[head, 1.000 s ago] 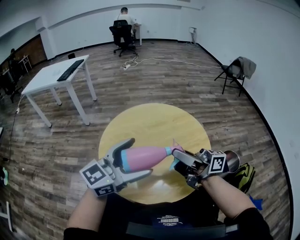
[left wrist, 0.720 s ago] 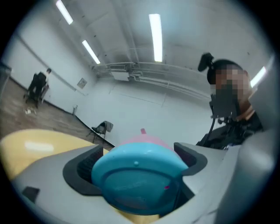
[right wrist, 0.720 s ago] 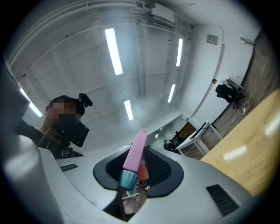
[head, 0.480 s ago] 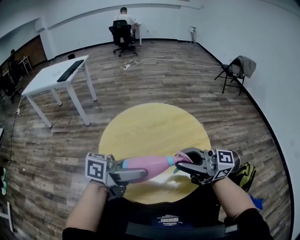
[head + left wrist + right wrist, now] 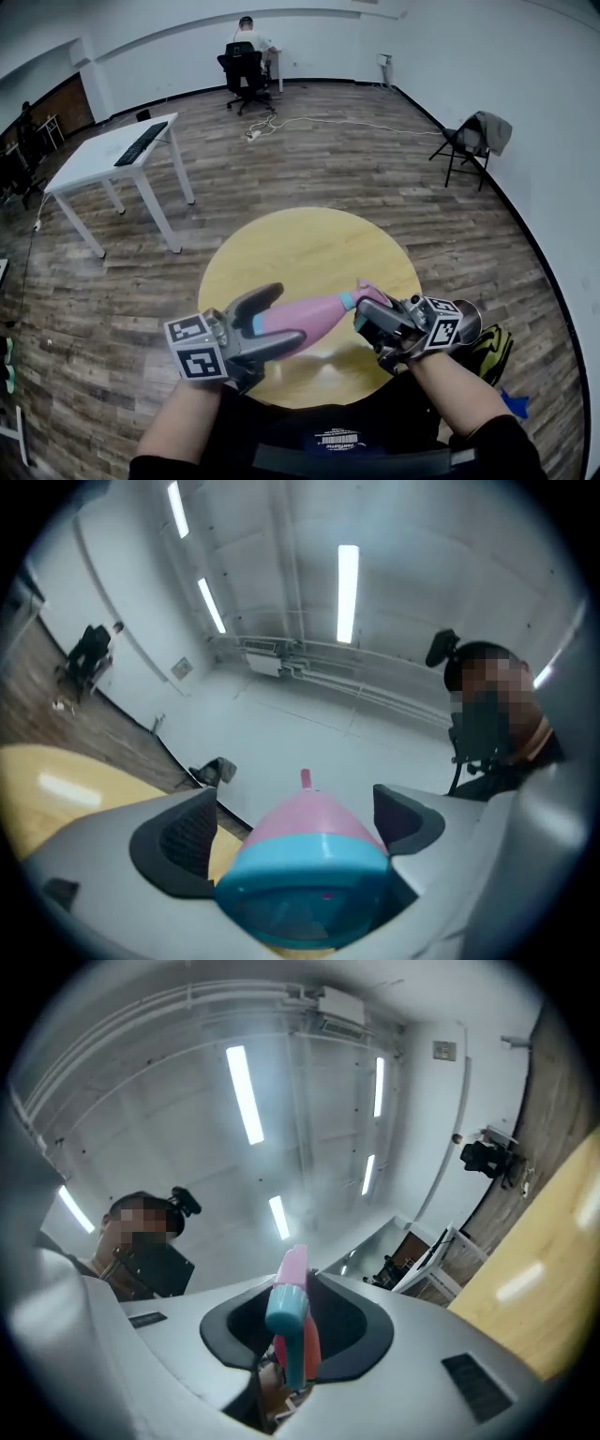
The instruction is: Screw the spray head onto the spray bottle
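While the left gripper [image 5: 272,321] clamps its jaws on the lower body of the pink spray bottle [image 5: 309,316], just past its blue base band, the bottle hangs in the air over the near edge of the round yellow table [image 5: 309,244]; its long axis lies nearly level, running along the table's near edge from left to right and rising a little toward the neck; the base points back into the left gripper, and the narrow neck points right toward the right gripper [image 5: 373,319]; that gripper's jaws are closed on the pink spray head [image 5: 292,1283], whose teal nozzle [image 5: 286,1307] stands between the dark pads; the head meets the bottle's neck at a teal collar [image 5: 347,302] above the table's near right part; how far the thread is seated cannot be told.
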### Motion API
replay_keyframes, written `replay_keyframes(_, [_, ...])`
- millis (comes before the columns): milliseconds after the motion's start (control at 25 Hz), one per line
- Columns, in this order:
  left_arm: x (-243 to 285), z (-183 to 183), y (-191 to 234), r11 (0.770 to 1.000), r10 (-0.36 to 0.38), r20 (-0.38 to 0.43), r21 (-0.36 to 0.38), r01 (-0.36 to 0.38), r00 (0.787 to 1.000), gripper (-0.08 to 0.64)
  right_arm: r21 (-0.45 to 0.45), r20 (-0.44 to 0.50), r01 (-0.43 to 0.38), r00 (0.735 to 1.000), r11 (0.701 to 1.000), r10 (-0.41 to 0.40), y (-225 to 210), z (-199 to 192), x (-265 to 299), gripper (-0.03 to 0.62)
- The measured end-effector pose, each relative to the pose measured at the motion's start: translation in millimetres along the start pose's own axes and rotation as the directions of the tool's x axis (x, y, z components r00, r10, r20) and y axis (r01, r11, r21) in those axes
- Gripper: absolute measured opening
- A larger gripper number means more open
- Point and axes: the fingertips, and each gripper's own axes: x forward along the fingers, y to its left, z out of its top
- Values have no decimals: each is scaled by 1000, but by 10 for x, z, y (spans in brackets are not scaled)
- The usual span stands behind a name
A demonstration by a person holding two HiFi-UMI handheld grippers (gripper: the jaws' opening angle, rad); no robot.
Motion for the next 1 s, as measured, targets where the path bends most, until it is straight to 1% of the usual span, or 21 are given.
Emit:
replay_keyframes(40, [0, 11, -7, 997, 31, 0, 71, -31, 1000, 526, 43, 36, 14, 999, 999, -16, -44, 22, -16, 104])
replay_keyframes(80, [-6, 10, -8, 989, 62, 0, 138, -61, 998, 528, 90, 77, 19, 997, 996, -26, -65, 50, -20, 104])
replay_keyframes(160, [-34, -20, 18, 961, 125, 0, 250, -121, 992, 529, 175, 164, 7, 986, 985, -36, -75, 120, 1, 104])
replay_keyframes(200, [-46, -43, 42, 942, 158, 1, 299, -151, 987, 529, 197, 188, 5, 981, 980, -42, -85, 140, 12, 103])
replay_keyframes(280, [-43, -74, 66, 898, 213, 8, 393, -199, 977, 529, 212, 175, 12, 983, 977, -50, -94, 105, 49, 104])
replay_keyframes(360, [-15, -66, 31, 854, 240, 15, 472, -218, 971, 529, 235, 135, 18, 989, 972, -51, -99, 11, 91, 104])
replay_keyframes(440, [12, -58, -31, 819, 237, 11, 535, -206, 971, 529, 267, 116, 23, 992, 963, -56, -128, -49, 94, 104])
replay_keyframes(520, [27, -99, -72, 779, 221, 1, 602, -177, 975, 528, 287, 110, 25, 992, 958, -58, -138, -65, 81, 104])
replay_keyframes(560, [32, -115, -89, 765, 218, -3, 621, -169, 976, 526, 288, 107, 22, 993, 958, -55, -125, -62, 78, 104])
replay_keyframes(600, [33, -127, -98, 766, 218, -9, 621, -166, 976, 527, 278, 99, 21, 994, 960, -50, -107, -57, 74, 103])
replay_keyframes(640, [29, -134, -98, 782, 217, -16, 602, -164, 976, 528, 255, 83, 25, 995, 967, -48, -95, -56, 65, 104])
replay_keyframes(720, [16, -123, -88, 824, 204, -30, 544, -155, 979, 525, 192, 41, 47, 998, 980, -56, -104, -71, 31, 104])
replay_keyframes(840, [1, -134, -80, 862, 196, -68, 488, -139, 978, 522, 138, 20, 57, 998, 989, -60, -110, -105, -8, 104])
replay_keyframes(920, [-10, -166, -76, 899, 182, -96, 420, -125, 979, 520, 99, 18, 40, 999, 994, -42, -61, -113, -10, 104])
replay_keyframes(1000, [-24, -209, -61, 941, 149, -120, 323, -103, 982, 520, 37, -3, 29, 1000, 999, -29, -10, -118, 0, 104])
